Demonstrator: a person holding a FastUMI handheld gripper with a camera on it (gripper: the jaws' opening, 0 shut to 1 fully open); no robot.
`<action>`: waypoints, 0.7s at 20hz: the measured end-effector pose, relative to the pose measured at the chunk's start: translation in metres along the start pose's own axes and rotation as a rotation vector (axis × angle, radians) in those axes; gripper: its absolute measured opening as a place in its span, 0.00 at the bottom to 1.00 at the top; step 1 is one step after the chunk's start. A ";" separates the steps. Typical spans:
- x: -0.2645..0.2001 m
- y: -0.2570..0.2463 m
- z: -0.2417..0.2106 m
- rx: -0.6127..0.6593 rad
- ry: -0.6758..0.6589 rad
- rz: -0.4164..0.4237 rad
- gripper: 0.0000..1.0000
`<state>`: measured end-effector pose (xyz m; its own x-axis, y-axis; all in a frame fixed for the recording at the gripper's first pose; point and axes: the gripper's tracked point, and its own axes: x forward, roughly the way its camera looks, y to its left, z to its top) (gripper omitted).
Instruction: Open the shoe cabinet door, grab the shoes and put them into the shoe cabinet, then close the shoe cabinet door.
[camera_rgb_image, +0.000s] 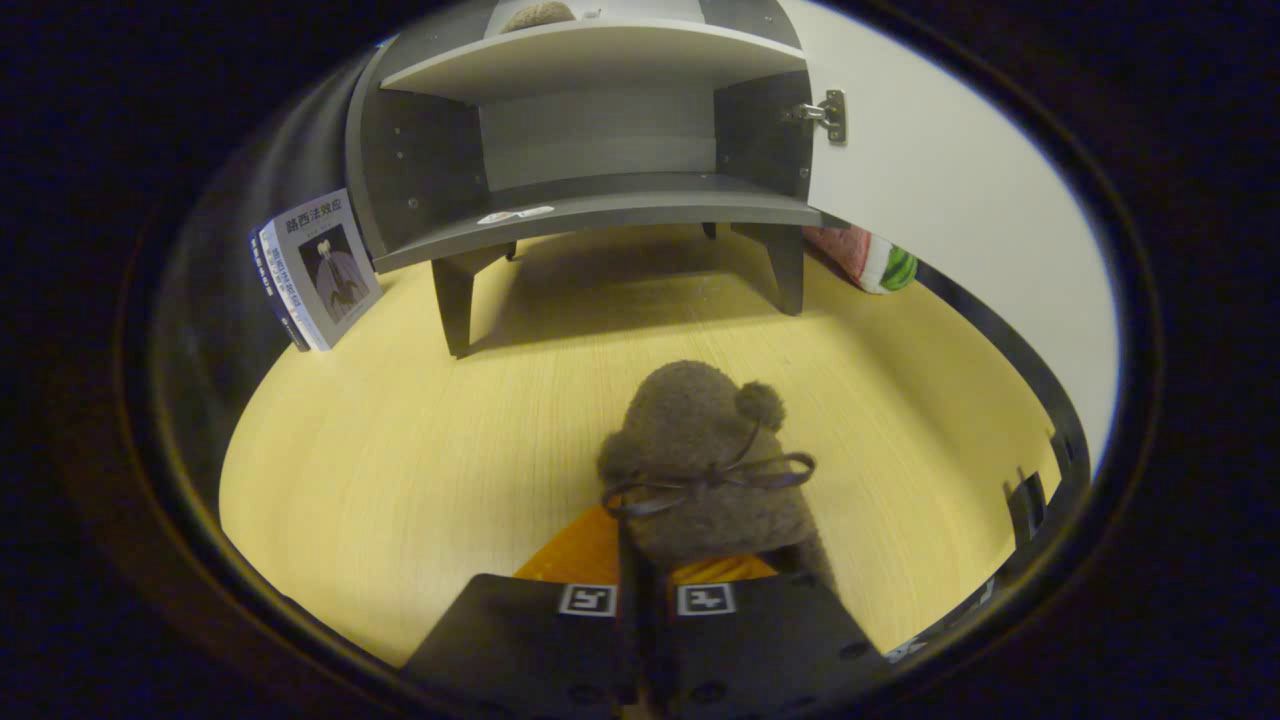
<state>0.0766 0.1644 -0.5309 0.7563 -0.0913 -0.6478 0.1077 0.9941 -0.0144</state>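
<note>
Gripper view: claw (645, 600) clamped on a fuzzy slipper (700, 470), held facing the open cabinet (600, 210) beyond, ready for shelving.

Fuzzy, matt plush on the shoe (700, 470), with a thin, smooth cord bow (712, 478) and a woolly pompom (760, 403). Pale wood-grain laminate on the worktop (400, 450), faintly sheened. Matt grey board on the shoe cabinet (590, 205); smooth off-white face on its door (930, 190); shiny metal hinge (828, 115). Glossy paper cover on the book (322, 265).
</note>
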 end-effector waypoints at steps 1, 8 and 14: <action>0.000 0.001 -0.001 -0.004 0.008 0.002 0.08; 0.000 0.002 0.000 0.006 0.018 0.013 0.04; -0.022 0.009 0.019 -0.016 -0.027 0.036 0.03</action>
<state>0.0730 0.1740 -0.5024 0.7768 -0.0567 -0.6272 0.0697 0.9976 -0.0039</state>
